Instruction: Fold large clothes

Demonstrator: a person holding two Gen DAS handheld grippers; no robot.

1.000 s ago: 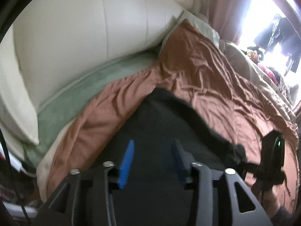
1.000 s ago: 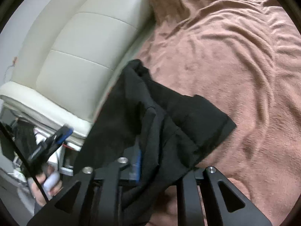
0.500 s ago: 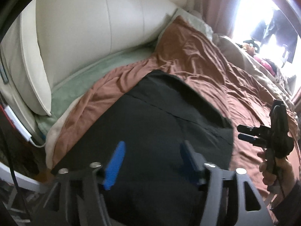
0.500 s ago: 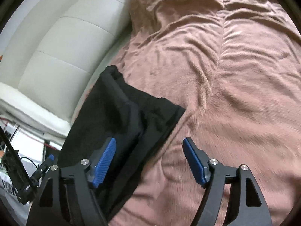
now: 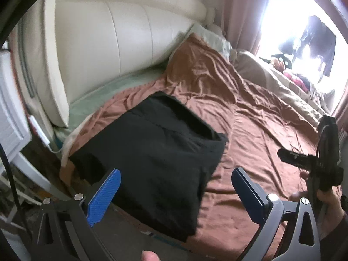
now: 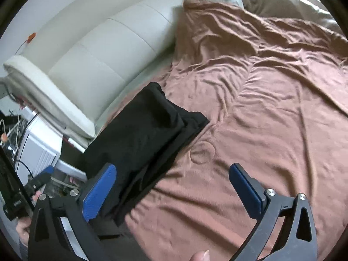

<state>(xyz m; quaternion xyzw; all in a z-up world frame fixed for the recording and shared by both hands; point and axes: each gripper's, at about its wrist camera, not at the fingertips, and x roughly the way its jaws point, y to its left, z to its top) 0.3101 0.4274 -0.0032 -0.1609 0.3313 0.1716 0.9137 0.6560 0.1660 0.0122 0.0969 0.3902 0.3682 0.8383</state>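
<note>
- Garment (image 5: 152, 158): a black piece of clothing lies folded into a compact, roughly rectangular stack at the near corner of the bed, its near end hanging a little over the edge.
- Fold state: layers sit one upon another, with a doubled edge showing on the side toward the open blanket (image 6: 271, 108); to my eye the fold looks finished or nearly so, though the stack is somewhat lumpy and may want smoothing or squaring.
- Left claw (image 5: 176, 192): jaws have just been opening and stand wide, nothing between the blue pads; it hangs above the near end of the garment, clear of the cloth.
- Right claw (image 6: 174, 189): jaws have likewise just been opening and stand wide, empty, just beside the garment's right edge and over bare blanket.
- Surroundings: brown rumpled blanket covers the bed, a cream padded headboard (image 5: 130, 39) rises behind the garment, and a bright window (image 5: 293, 21) glares at the far end.
- What is left: I see no other garment laid out waiting; whether more remain elsewhere I cannot tell.
</note>
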